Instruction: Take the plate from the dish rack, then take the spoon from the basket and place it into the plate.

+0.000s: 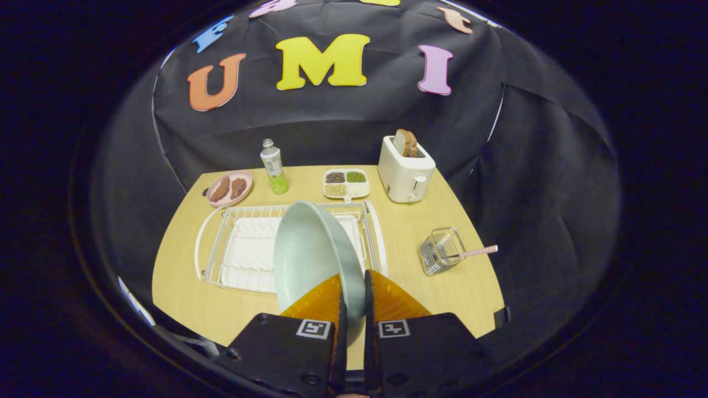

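1. I've got the desk (pixel 182 298) laid out ahead of me; the white dish rack (pixel 243 249) sits just beyond the fingers, its slots bare where I can see them past the plate.
2. The plate (pixel 310 254) is mine now; the hand-held gripper (pixel 354 307) is clamped narrow on its rim, one finger on each face; it stands on edge, tilted, in front of the rack's right half and looks clear of the wires; so I judge step one nearly done, with the set-down still owed.
3. Next call: find bare desk, probably between rack and basket (pixel 440 251), lay the plate flat and let go; tipping it level without a knock on the rack is the tricky bit.
4. Then the spoon (pixel 478 251); it sticks out of the basket, handle pointing right, well apart from my fingers.
5. Pose: I'm pitched down from above the near edge, fingers pointing toward the rack.
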The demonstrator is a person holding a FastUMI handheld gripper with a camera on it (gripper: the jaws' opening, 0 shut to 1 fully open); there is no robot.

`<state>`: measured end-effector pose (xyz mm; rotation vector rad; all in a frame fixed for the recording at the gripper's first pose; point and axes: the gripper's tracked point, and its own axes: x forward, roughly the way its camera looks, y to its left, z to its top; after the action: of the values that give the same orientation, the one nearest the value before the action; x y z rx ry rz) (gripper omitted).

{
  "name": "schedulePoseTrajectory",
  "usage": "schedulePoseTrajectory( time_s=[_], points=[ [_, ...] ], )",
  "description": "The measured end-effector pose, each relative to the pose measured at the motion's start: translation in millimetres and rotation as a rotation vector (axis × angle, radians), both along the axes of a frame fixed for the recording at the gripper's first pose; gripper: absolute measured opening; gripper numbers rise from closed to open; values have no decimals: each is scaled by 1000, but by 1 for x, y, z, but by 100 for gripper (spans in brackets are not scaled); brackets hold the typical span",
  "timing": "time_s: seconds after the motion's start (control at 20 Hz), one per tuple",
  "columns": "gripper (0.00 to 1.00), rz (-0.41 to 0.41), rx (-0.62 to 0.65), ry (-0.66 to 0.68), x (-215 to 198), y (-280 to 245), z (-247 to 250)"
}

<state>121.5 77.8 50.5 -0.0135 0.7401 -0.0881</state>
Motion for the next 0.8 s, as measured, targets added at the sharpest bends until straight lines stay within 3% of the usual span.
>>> schedulePoseTrajectory(
  time_s=[0.15,0.5,0.8],
  points=[
    [18,25,77,-29,-25,-5,-47],
    [18,73,184,60,-37,-7,-184],
    [18,124,350,82,-35,-8,-221]
  ],
)
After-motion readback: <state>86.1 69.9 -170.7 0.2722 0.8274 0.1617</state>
